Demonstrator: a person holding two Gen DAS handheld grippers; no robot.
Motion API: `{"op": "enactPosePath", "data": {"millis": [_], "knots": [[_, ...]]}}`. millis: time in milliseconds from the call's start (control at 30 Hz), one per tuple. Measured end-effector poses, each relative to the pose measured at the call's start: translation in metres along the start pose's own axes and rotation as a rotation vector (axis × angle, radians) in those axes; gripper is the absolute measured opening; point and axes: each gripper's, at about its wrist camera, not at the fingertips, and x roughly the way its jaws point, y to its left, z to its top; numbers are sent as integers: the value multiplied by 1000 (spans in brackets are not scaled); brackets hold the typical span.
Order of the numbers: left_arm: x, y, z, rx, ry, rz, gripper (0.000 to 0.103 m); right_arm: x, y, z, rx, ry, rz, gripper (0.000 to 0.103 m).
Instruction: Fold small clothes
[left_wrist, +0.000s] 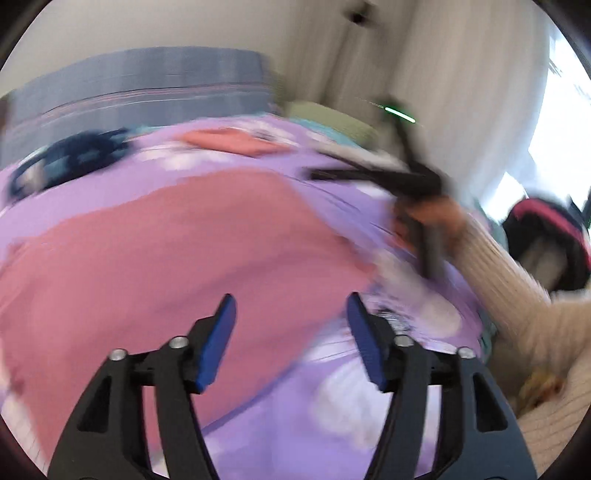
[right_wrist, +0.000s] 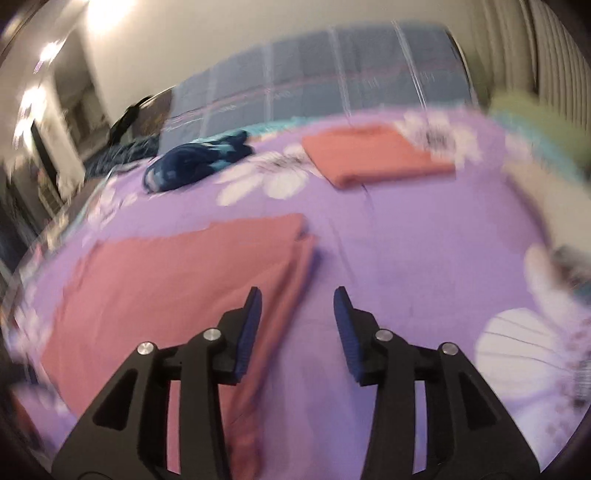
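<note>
A pink garment (left_wrist: 177, 258) lies flat on the purple flowered bedspread (left_wrist: 295, 424), blurred by motion; in the right wrist view the pink garment (right_wrist: 177, 280) shows a folded right edge. My left gripper (left_wrist: 291, 306) hangs above its right part, open, nothing between the blue pads (left_wrist: 218, 343). My right gripper (right_wrist: 297, 299) is open too, above the garment's right edge, empty. In the left wrist view the right gripper (left_wrist: 369, 175) appears from the side, held by a hand with a cream ribbed sleeve (left_wrist: 517, 295). A second pink garment (right_wrist: 373, 155), folded, lies farther back.
A dark blue garment (right_wrist: 195, 160) lies crumpled at the far left of the bedspread (right_wrist: 424, 251). A blue plaid headboard or cushion (right_wrist: 332, 74) runs along the back. Green cloth (right_wrist: 535, 118) sits at the far right. A red and black bag (left_wrist: 546, 240) is beside the bed.
</note>
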Motion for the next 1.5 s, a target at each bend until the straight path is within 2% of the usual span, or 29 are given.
{"op": "enactPosePath", "data": {"millis": [67,100,133,167,200,233,300,367,467,600,667,800,900,1000,1033,1067,1167,1267,1367,1500], "knots": [[-27,27,-7,-68,-49,61,67,-20,39,0,-102,-51,-3,42],[-44,42,-12,-108,-75,117,67,-29,61,-1,-150,-73,13,42],[-60,58,-18,-146,-98,189,67,-38,92,-3,-209,-97,54,44],[-70,67,-22,-167,-109,223,67,-44,113,-8,-248,-105,90,48],[-88,85,-31,-216,-130,290,67,-48,139,-13,-297,-107,134,51],[-97,94,-37,-244,-140,324,67,-51,176,-22,-376,-106,199,54],[-124,118,-55,-326,-171,411,67,-54,227,-41,-499,-103,268,54],[-149,140,-71,-384,-194,464,68,-50,283,-67,-648,-82,302,54],[-181,160,-97,-441,-220,495,68,-37,333,-95,-806,-49,273,53],[-195,172,-114,-453,-210,490,69,-12,361,-111,-872,-3,164,53],[-196,180,-117,-458,-215,480,74,-3,368,-115,-877,19,119,53],[-191,187,-111,-457,-232,437,77,11,388,-120,-909,3,38,53],[-184,195,-99,-421,-233,415,79,22,405,-122,-947,-30,-16,53],[-181,204,-92,-400,-222,413,80,30,415,-125,-970,-29,-35,38],[-181,206,-91,-399,-218,411,80,33,417,-124,-965,-11,-37,10],[-180,210,-88,-399,-210,407,80,33,417,-121,-942,-10,-31,7],[-179,218,-81,-392,-202,382,80,15,415,-103,-837,-43,32,7],[-172,227,-71,-406,-193,301,82,9,412,-93,-787,-37,80,6],[-148,245,-54,-449,-157,163,82,23,411,-100,-780,26,100,5],[-104,268,-29,-514,-96,-6,82,22,413,-102,-786,-1,83,5]]}}
